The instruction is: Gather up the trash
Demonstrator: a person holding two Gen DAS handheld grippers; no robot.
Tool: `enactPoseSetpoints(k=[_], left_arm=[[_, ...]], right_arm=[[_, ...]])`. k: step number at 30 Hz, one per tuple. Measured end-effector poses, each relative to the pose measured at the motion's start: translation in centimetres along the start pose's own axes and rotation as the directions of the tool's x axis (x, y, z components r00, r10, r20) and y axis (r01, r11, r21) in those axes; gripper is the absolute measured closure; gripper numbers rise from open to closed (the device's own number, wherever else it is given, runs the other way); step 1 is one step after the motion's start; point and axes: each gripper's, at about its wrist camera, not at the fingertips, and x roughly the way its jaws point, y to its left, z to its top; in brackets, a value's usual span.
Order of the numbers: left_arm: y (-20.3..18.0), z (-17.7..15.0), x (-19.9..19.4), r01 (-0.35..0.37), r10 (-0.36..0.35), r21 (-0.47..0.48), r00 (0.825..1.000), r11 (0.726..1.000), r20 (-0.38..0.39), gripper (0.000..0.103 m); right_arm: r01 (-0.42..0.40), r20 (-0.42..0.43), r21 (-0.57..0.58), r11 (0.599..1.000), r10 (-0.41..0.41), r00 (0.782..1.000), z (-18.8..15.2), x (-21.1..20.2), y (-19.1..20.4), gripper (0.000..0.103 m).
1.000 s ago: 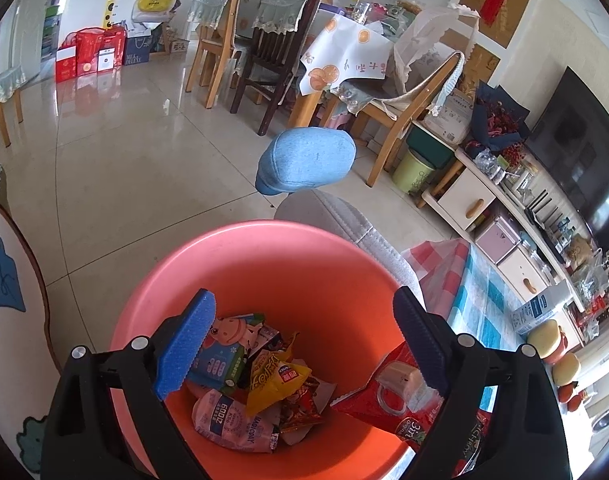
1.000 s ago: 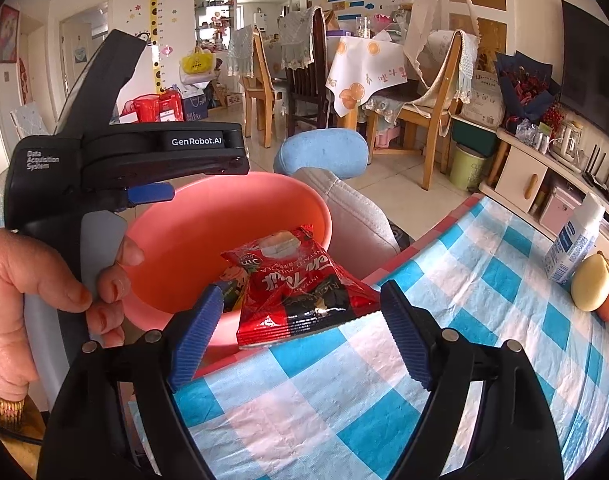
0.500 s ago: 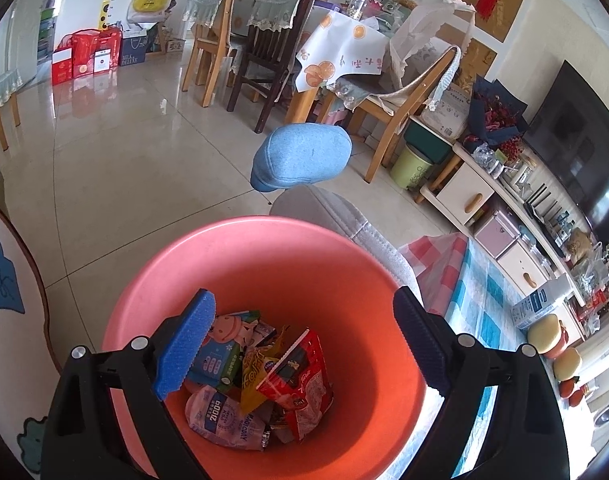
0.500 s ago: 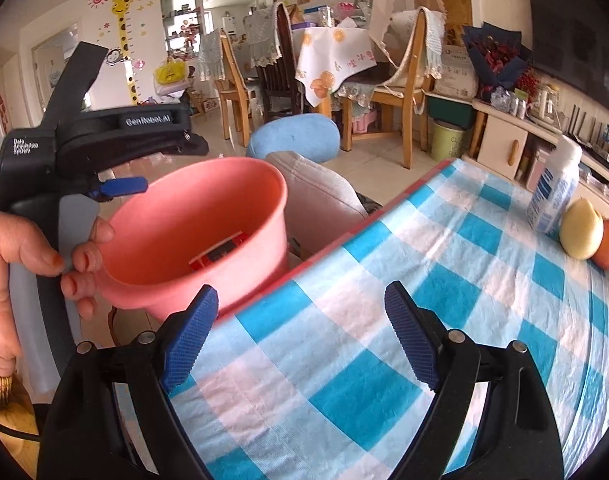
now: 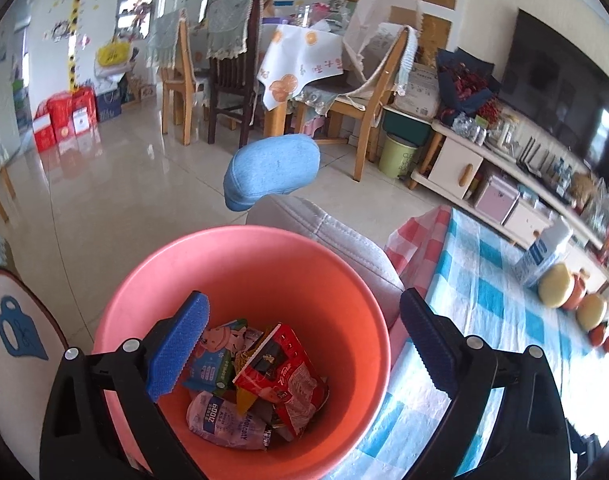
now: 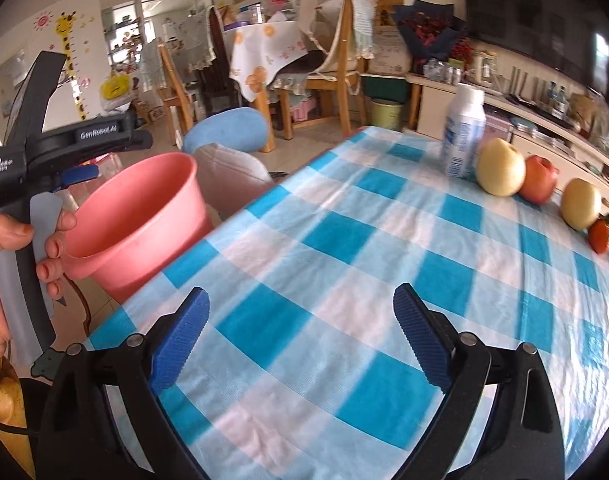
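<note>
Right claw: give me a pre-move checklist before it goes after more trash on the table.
1. Right claw empty and open: ok, jaws apart over the checked tablecloth, nothing between them.
2. Red snack wrapper inside the pink bin: ok, it lies on top of the other wrappers.
3. Left claw clear of the trash: ok, open above the bin, gripping nothing.
4. Bin within reach of the table: ok, it sits beside the table edge.
5. Trash left on the table: cannot tell; only a white bottle and fruit show, and part of the table is out of view.
6. Whether the bottle counts as trash: cannot tell.
</note>
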Motion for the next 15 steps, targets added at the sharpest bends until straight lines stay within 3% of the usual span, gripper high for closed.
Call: enactPoseSetpoints(k=[8,15], left_arm=[[-5.5,-1.7,-2.9,0.033,-0.046,0.167,0.996,0.985,0.073,0.007],[-10.9,-4.4,-6.1,0.088,-0.131,0.334,0.985,0.938,0.108,0.007]], right_arm=[[0.088,0.013,0.039,0.995,-0.089,0.996,-1.9,-3.8,-3.3,0.008],[0.162,0.036,0.075,0.984,-0.165,0.986,-3.9,-7.0,-5.9,0.008]])
